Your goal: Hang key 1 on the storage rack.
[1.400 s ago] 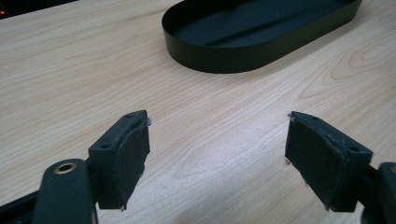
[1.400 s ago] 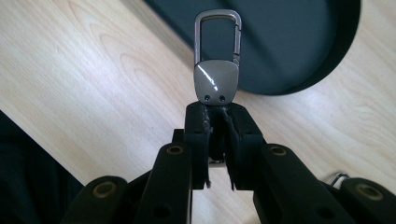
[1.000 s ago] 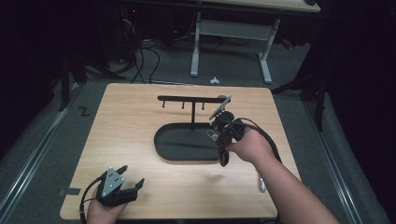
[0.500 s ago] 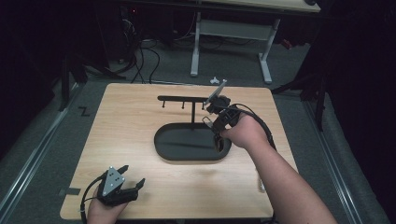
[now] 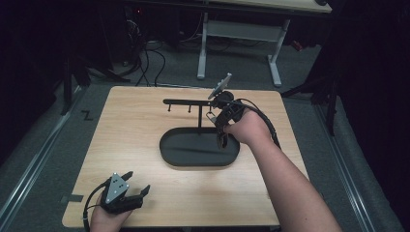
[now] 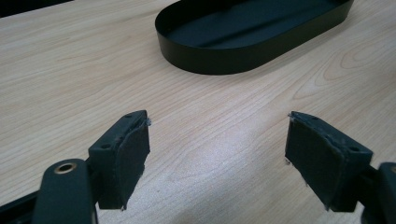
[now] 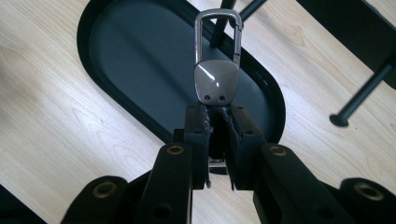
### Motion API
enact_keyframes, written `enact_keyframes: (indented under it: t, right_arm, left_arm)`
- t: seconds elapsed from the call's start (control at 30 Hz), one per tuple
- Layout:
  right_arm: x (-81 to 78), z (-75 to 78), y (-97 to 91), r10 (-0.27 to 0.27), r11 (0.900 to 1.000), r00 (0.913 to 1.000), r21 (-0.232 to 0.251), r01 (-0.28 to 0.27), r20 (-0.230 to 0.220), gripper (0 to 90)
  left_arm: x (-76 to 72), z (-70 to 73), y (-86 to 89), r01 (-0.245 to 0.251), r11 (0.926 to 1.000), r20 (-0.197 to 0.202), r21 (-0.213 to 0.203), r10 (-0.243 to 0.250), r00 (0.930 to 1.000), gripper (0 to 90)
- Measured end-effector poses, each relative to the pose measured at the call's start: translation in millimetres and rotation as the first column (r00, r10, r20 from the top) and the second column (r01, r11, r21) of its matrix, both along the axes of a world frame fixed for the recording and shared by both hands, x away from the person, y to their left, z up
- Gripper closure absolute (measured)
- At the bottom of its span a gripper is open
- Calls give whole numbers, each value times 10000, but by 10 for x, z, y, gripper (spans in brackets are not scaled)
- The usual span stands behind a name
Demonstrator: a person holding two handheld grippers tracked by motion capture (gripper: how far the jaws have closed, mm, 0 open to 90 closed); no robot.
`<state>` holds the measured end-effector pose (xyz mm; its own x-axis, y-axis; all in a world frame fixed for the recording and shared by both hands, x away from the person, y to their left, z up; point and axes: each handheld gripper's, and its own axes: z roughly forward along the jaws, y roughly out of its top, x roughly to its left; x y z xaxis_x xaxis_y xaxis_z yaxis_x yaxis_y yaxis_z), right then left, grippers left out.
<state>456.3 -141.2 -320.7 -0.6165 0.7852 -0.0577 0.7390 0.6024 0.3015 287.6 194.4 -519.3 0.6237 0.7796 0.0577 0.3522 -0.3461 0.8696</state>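
Over black tray (image 7: pixel 116 56), right tongs (image 7: pixel 217 122) clamped on metal carabiner clip (image 7: pixel 217 70), left tongs (image 6: pixel 217 154) apart nr table (image 6: pixel 224 116) front edge.

L gripper (image 5: pixel 137 192) low at near-left, jaws wide apart, nothing between; hand (image 5: pixel 109 217) behind it. R gripper (image 7: pixel 217 116) held raised, forearm stretched fwd, jaws nearly closed, clamped on a small piece.

Oval tray (image 5: pixel 174 157) mid-table (image 5: pixel 125 125), hook rack (image 5: pixel 186 102) rising from it, carabiner (image 7: pixel 217 70) held above the tray.
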Motion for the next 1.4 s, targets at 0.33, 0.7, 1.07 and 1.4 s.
enact_keyframes:
  t: [0.33,0.7,1.07,1.4]
  right_arm:
    - [102,-40,46,-442,9990,9990,-104,443,109,805]
    - [213,-166,44,-621,9980,9978,-110,624,209,803]
    - [346,-309,44,-966,9953,9948,89,964,312,799]
    - [315,-336,4,-1121,9928,9933,448,1108,267,733]
  left_arm:
    - [3,-5,2,18,10000,-21,-4,-18,10000,223]
    - [9,-6,3,25,10000,-24,-7,-25,10000,223]
    - [1,-1,13,46,10000,-8,-8,-46,10000,223]
    - [12,-6,13,49,10000,-27,7,-49,10000,222]
